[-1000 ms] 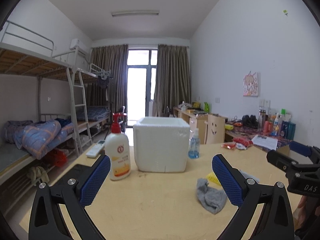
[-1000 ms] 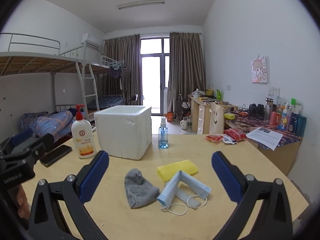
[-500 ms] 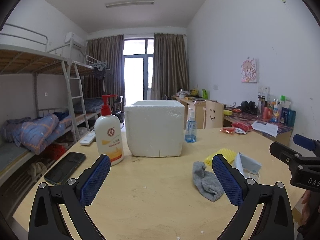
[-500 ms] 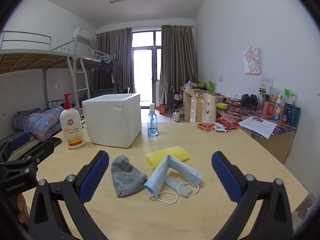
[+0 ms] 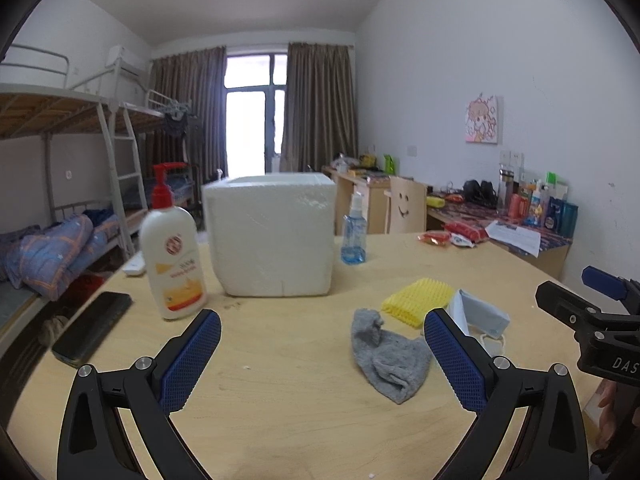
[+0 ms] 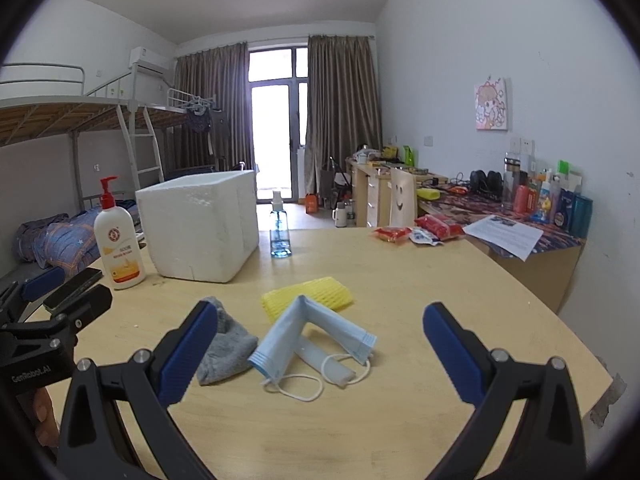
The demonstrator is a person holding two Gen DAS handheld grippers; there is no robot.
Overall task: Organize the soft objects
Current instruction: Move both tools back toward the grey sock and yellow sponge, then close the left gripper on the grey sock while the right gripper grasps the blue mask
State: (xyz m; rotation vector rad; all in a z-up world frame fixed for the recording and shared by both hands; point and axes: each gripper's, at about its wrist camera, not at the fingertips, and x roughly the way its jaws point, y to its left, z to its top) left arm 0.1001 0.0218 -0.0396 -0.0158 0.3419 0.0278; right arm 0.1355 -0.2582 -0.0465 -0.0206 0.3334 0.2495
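A grey sock [image 5: 386,354] [image 6: 226,350], a yellow foam net [image 5: 418,300] [image 6: 308,300] and folded blue face masks [image 6: 312,332] [image 5: 482,314] lie on the wooden table [image 5: 280,400]. Behind them stands a white foam box [image 5: 272,236] [image 6: 200,224]. My left gripper [image 5: 322,352] is open above the table, the sock just inside its right finger. My right gripper [image 6: 320,344] is open, with the masks between its fingers and the sock at its left finger. Neither holds anything.
A lotion pump bottle [image 5: 172,248] [image 6: 118,240] and a black phone [image 5: 92,328] sit left of the box. A blue spray bottle [image 5: 354,232] [image 6: 280,228] stands to its right. Red snack packets [image 6: 416,232] lie at the far right edge. A bunk bed [image 5: 60,216] is at left.
Both grippers have dropped lower and come closer to the table, so the sock, net and masks look larger and nearer. The fingers stay open.
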